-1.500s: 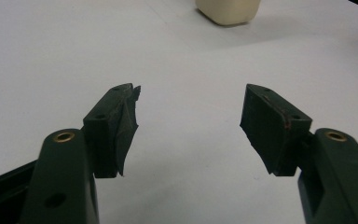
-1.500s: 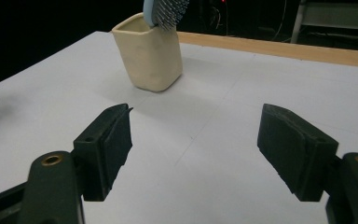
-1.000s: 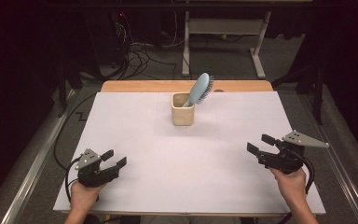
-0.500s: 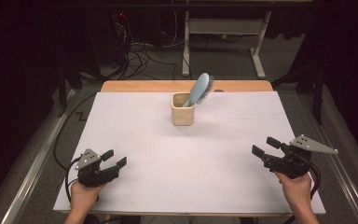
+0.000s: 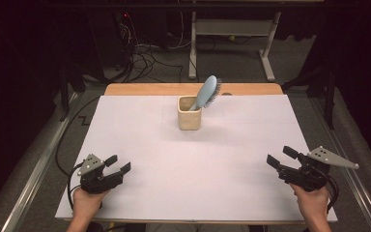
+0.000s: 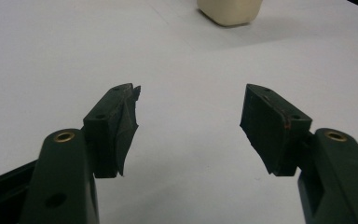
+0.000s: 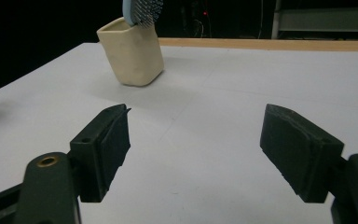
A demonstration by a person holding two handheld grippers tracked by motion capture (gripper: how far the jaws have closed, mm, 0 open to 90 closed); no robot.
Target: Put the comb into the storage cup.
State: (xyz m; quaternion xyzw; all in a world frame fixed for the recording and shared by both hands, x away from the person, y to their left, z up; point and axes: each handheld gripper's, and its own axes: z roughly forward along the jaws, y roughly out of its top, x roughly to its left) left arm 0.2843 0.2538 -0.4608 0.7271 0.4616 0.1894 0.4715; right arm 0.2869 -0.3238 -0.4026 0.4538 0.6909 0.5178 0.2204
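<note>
Right gripper (image 5: 280,156) shifted outward, jaws just widened, empty; left gripper (image 5: 118,163) jaws apart. Blue bristled hairbrush (image 5: 206,92) leans in squarish cream cup (image 5: 189,118).

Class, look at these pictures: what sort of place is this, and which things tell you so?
Probably a lab or workshop test bench: a white-covered table, tangled cables on the floor behind it, and a metal frame stand.

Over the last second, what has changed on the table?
The right claw has drifted toward the table's right edge and a little nearer the person; its jaws have just been opening, with nothing between them. The left claw stayed put, open and empty. The blue hairbrush still stands tilted in the cream cup.
</note>
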